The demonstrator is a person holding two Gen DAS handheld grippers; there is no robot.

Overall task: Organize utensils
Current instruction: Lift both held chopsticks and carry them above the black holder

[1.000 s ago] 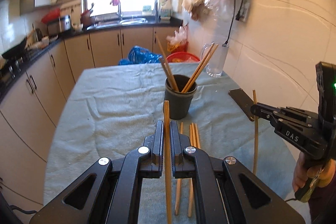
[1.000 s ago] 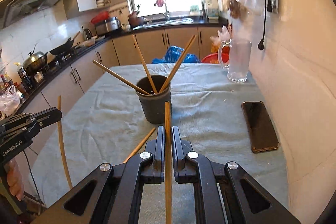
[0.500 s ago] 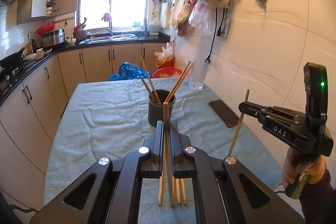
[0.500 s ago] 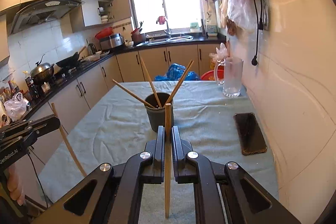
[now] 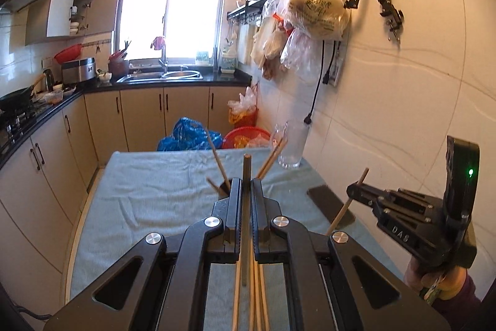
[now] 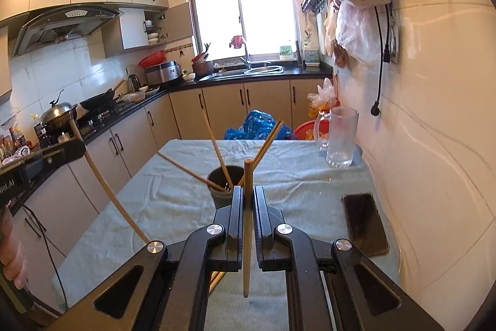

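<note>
My left gripper (image 5: 247,183) is shut on one wooden chopstick (image 5: 247,166), held upright above the table. Behind its fingers the dark cup (image 6: 224,185) is mostly hidden in the left wrist view; it holds several chopsticks (image 6: 217,151) that lean outward. My right gripper (image 6: 247,191) is shut on another chopstick (image 6: 247,253), just in front of the cup. Each gripper shows in the other's view: the right gripper (image 5: 353,191) at the right with a slanted stick, the left gripper (image 6: 79,146) at the left likewise. Loose chopsticks (image 5: 257,303) lie on the cloth below the left gripper.
A grey-green cloth (image 6: 294,176) covers the table. A black phone (image 6: 365,222) lies near the right wall, a glass mug (image 6: 341,138) stands at the far right corner. Plastic bags (image 5: 316,11) hang on the tiled wall. Kitchen cabinets run along the left.
Both grippers have risen from the table, each with its chopstick still clamped. The cup and the loose chopsticks now sit lower in both views.
</note>
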